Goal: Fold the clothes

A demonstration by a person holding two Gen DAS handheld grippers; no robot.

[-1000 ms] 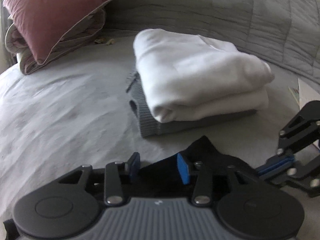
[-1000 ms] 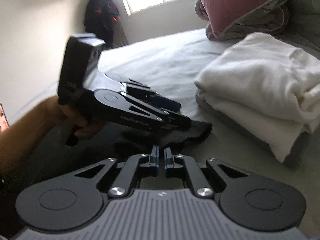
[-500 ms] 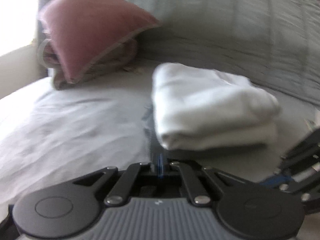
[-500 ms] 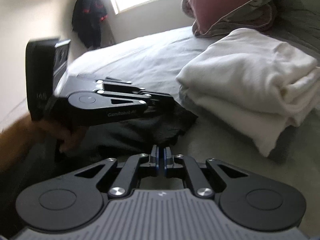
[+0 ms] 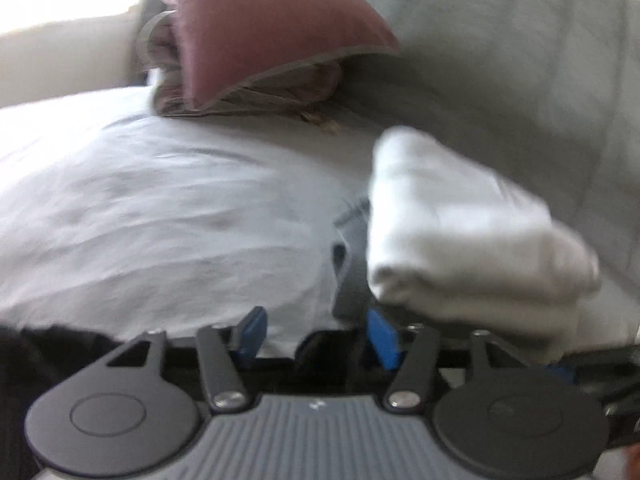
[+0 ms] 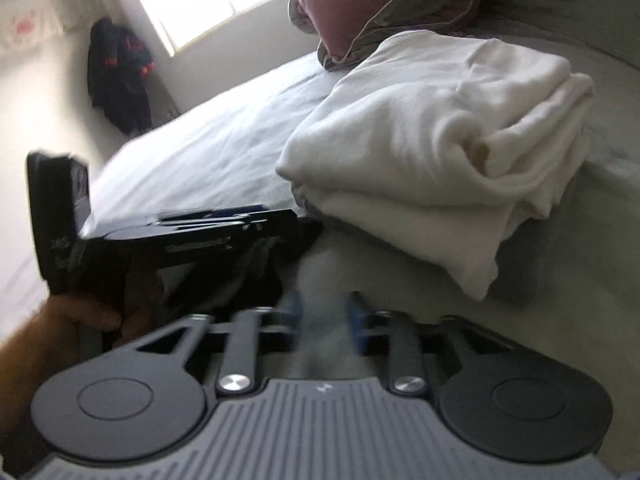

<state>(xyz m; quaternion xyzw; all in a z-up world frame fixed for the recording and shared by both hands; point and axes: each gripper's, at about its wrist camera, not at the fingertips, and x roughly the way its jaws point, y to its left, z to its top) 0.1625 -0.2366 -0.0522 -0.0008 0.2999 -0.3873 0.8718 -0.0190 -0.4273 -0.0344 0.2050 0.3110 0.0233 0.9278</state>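
A folded white garment (image 5: 460, 240) lies on a folded grey one (image 5: 346, 264) on the bed, to the right in the left wrist view. My left gripper (image 5: 316, 334) is open just short of this stack, with sheet and a bit of black cloth (image 5: 320, 346) showing between its blue pads (image 5: 382, 338). In the right wrist view the white stack (image 6: 432, 140) sits ahead and right. The black garment (image 6: 224, 276) lies crumpled under the left gripper (image 6: 288, 220), which a hand (image 6: 60, 320) holds. My right gripper (image 6: 325, 314) is open and blurred, with nothing between its fingers.
A pink pillow (image 5: 260, 28) rests on folded bedding at the back, beside a grey quilt (image 5: 520, 60). Pale bed sheet (image 5: 160, 220) spreads to the left. Dark clothes (image 6: 120, 76) hang on the far wall by a window.
Both grippers have gone from shut to open. The left one has swung left, so the white stack now sits further right. The black garment has dropped low beneath it.
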